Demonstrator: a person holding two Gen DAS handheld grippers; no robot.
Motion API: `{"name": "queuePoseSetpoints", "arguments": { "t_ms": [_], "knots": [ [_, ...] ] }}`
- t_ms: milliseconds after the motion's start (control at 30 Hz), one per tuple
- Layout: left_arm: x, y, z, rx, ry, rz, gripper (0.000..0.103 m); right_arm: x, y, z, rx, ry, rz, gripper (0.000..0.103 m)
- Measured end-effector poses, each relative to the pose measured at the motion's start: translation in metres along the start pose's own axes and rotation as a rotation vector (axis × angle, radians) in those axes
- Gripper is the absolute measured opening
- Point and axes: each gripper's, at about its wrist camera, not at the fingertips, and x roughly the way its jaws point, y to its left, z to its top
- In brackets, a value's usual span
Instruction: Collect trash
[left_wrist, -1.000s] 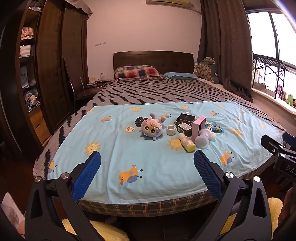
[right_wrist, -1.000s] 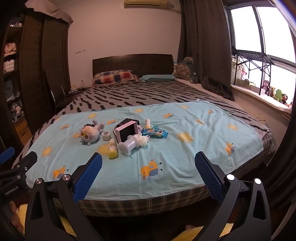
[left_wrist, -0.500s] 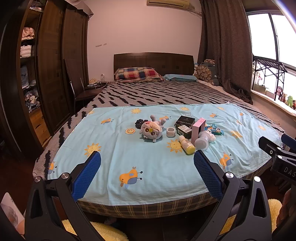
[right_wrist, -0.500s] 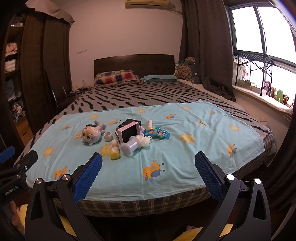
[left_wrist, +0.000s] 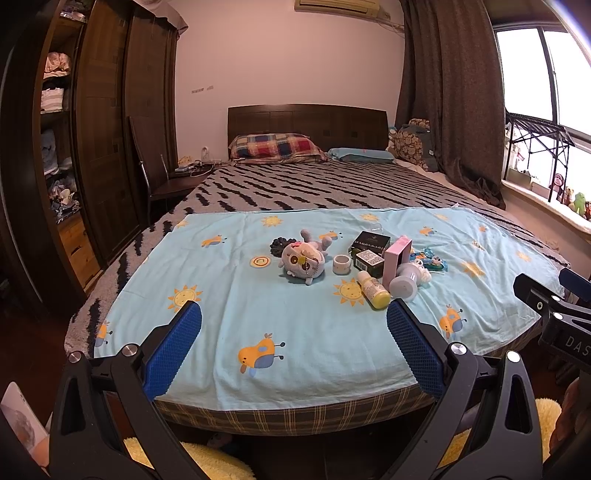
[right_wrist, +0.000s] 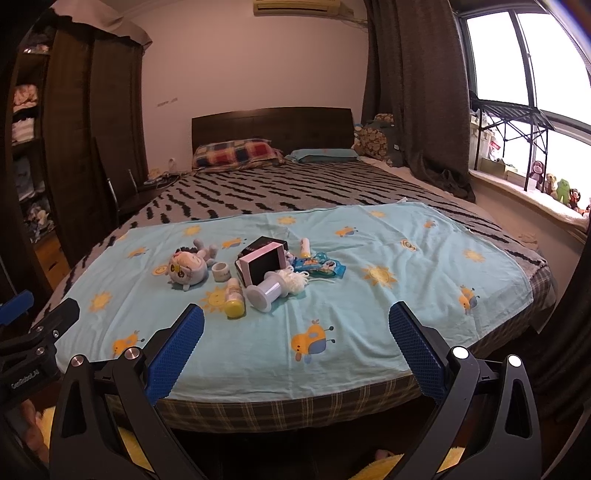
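Here, both grippers hang short of the foot edge of the bed (left_wrist: 295, 413), and neither touches anything. The left gripper (left_wrist: 293, 349) has its blue-padded fingers (left_wrist: 173, 349) spread wide and empty; the right gripper (right_wrist: 295, 349) shows the same wide, empty spread.

A light blue sheet (left_wrist: 258, 317) printed with suns and birds covers the foot half of the bed, and the clutter sits in a loose cluster near its middle, well apart from both grippers. A yellow-capped bottle (left_wrist: 373, 290) lies on its side, its long axis running from the cluster toward the foot edge, cap end nearest the grippers. Just beside it, on the window side, a white spool (right_wrist: 267, 291) also lies tipped over, its round flange facing the foot edge and its body pointing back toward the headboard, with a tuft of white yarn (right_wrist: 295, 282) at the far end. A pink box (right_wrist: 262, 264) stands on edge behind the spool, its dark open face turned toward the right wrist camera. Behind it lies a black box (left_wrist: 369, 242). A crumpled blue wrapper (right_wrist: 321, 267) lies flat on the window side of the pink box. A small roll of tape (left_wrist: 341, 264) stands between the boxes and a grey plush toy (left_wrist: 304, 262), which lies toward the wardrobe side.
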Motion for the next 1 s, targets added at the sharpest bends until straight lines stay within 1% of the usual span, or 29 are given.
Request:
{"name": "queuePoseSetpoints", "arguments": {
  "t_ms": [267, 333, 633, 767, 900, 1000],
  "knots": [
    [0.000, -0.003, 0.003, -0.004, 0.001, -0.004, 0.095, 0.001, -0.001, 0.000, 0.005, 0.002, 0.006, 0.100],
    [0.002, 0.000, -0.001, -0.001, -0.001, -0.001, 0.095, 0.001, -0.001, 0.000, 0.006, 0.003, 0.006, 0.100],
    [0.007, -0.006, -0.001, -0.004, 0.002, -0.001, 0.095, 0.001, -0.001, -0.001, 0.004, 0.000, 0.005, 0.100],
    [0.007, -0.003, -0.004, 0.002, 0.005, 0.001, 0.095, 0.003, 0.001, -0.002, -0.018, -0.019, 0.001, 0.100],
    [0.012, -0.003, -0.006, 0.004, -0.005, 0.001, 0.095, 0.006, 0.002, -0.005, -0.023, -0.041, 0.014, 0.100],
    [0.018, 0.001, -0.009, 0.003, -0.012, -0.009, 0.095, 0.015, 0.000, -0.007, -0.003, -0.028, 0.032, 0.100]
  ]
}}
